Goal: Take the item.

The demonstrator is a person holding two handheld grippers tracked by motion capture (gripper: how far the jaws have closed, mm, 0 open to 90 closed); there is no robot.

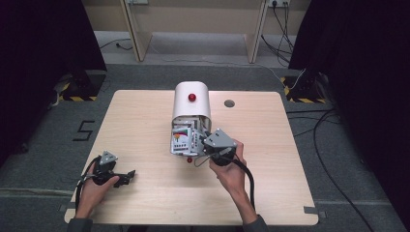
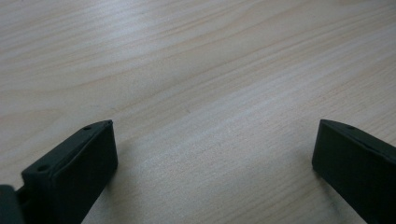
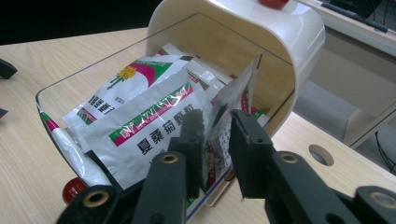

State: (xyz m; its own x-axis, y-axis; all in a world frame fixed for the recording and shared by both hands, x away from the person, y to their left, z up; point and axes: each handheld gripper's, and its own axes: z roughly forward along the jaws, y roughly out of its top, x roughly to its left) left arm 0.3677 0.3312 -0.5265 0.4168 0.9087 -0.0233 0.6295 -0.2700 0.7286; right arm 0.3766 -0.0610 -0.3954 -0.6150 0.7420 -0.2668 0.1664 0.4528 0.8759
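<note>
Sachets of white foil with green and magenta bands are sitting piled in a clear drawer that is standing pulled out of a cream, round-topped box at the centre of the high view. In the right gripper view the drawer is filling the middle of the frame, its clear front wall running toward the lower left, with the cream hood arching over its far end at the upper right. One sachet is standing on edge in the right part of the drawer, and the right gripper is reaching in around its lower end: the two black jaws are standing close together, one on each side of the foil, and whether the pads are pressing it I cannot tell. A red knob is showing at the drawer's front, lower left in that view, and another red knob is sitting on top of the box.

Down at the lower left of the high view the left gripper is resting on the wooden table in the person's left hand, well apart from the box. Its own view is showing both jaws spread wide at the bottom corners, with bare wood grain between them and nothing held. A small round hole is sitting in the tabletop just right of the box.
</note>
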